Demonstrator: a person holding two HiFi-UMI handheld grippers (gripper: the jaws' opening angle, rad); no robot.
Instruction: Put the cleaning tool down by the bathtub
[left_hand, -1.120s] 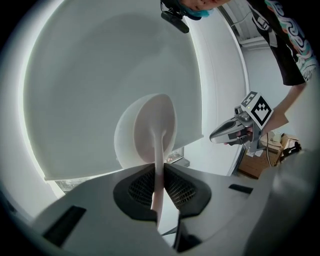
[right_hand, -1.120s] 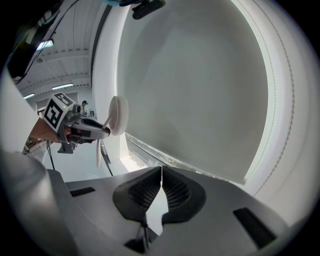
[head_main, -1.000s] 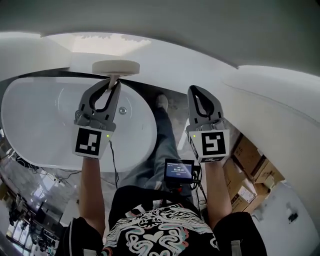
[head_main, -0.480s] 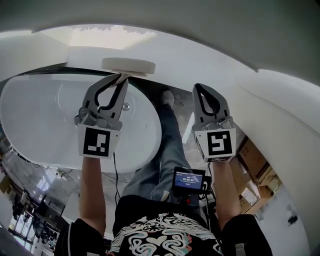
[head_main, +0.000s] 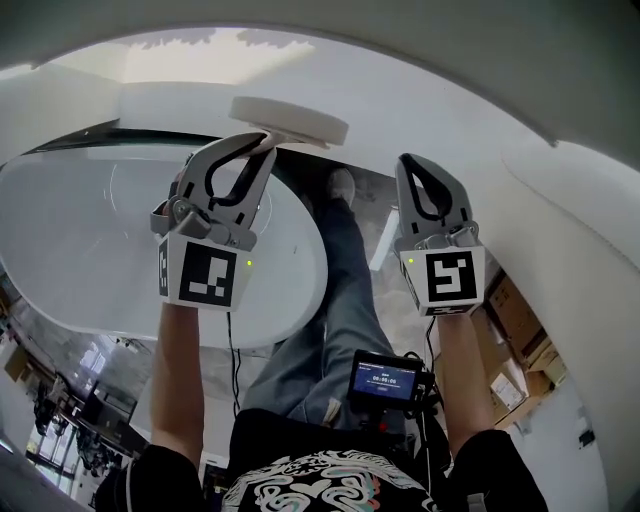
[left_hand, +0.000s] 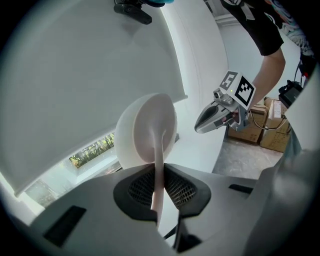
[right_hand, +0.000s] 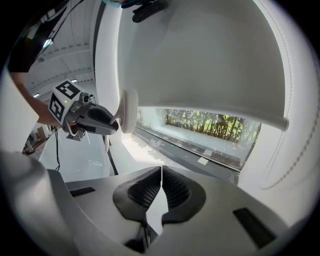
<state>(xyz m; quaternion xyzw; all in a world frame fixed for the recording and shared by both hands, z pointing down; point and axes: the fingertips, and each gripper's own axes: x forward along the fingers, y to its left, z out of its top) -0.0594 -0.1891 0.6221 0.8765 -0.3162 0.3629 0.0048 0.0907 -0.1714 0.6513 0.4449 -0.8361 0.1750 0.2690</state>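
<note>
Left hand-held gripper grips cleaning tool; screen digits illegible.

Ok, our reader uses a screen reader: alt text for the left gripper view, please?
The left claw grips the thin stem of a white, round-headed plastic cleaning tool, its disc head held up against a white wall. To the right, the right claw hangs shut, brown cardboard boxes behind it.

White curved walls enclose the room. Low window strip at 3 o'clock in the right gripper view, with foliage outside and daylight entering. Grey mottled floor. Cardboard boxes stacked at 4 o'clock in the head view.
</note>
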